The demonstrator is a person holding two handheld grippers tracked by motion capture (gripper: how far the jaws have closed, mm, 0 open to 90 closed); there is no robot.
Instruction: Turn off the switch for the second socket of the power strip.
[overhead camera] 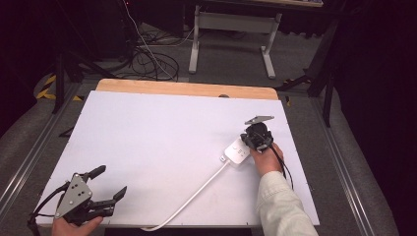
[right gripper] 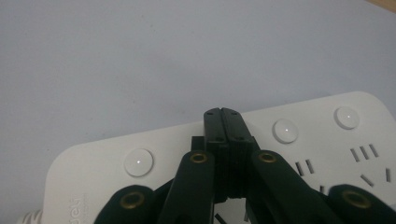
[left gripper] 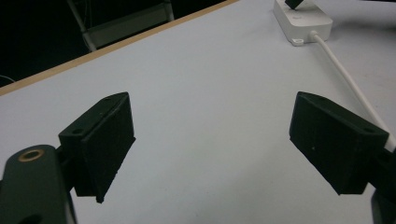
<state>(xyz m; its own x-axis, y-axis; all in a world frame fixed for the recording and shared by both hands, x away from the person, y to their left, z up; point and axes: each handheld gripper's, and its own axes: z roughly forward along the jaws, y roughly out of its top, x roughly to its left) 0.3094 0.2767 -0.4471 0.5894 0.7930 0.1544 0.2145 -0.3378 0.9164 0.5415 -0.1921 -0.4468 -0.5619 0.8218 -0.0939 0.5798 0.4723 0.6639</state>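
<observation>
A white power strip (overhead camera: 235, 151) lies on the right side of the white table top (overhead camera: 147, 137), and its white cable (overhead camera: 196, 189) runs to the near edge. My right gripper (overhead camera: 254, 139) points down at the strip. In the right gripper view its jaws are pressed together with nothing between them. The right gripper's (right gripper: 222, 112) tips sit over the strip (right gripper: 84, 161), in the row of round buttons (right gripper: 138, 162). What lies under the tips is hidden. My left gripper (overhead camera: 112, 181) is held at the near left corner, wide open and holding nothing. The left gripper (left gripper: 212, 140) looks toward the strip (left gripper: 303, 18).
A wooden strip (overhead camera: 187, 88) edges the far side of the table. Beyond it are a table frame (overhead camera: 231, 39) and loose cables (overhead camera: 147, 59) on the floor. The strip's cable (left gripper: 345, 74) runs past the left gripper's right jaw.
</observation>
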